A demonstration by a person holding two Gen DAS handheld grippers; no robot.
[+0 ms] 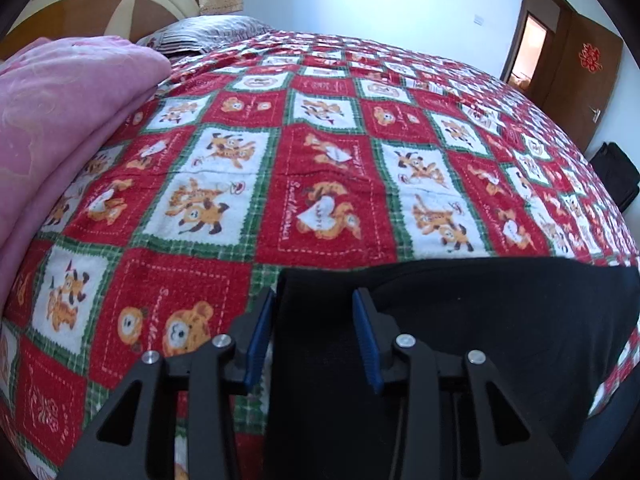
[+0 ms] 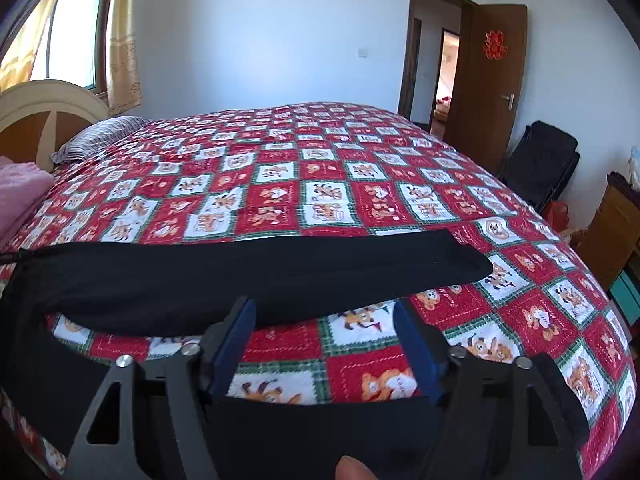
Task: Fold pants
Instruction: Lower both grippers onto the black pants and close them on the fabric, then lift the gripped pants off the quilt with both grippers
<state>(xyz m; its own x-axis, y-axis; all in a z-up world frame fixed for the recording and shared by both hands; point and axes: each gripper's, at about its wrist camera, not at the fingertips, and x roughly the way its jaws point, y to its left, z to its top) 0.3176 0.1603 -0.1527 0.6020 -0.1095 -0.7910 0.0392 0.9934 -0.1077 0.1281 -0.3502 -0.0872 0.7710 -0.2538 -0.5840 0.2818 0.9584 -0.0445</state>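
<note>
Black pants (image 2: 240,268) spread on bed quilt (image 1: 320,184), soft, limp, light. Left gripper (image 1: 314,300) jaws apart, straddling corner edge; right gripper (image 2: 324,308) jaws apart, maybe over near leg hem. Pinch edges.

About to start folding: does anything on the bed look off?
The pants aren't flat: one leg lies straight across the blanket, the other curves back toward the right gripper.
</note>
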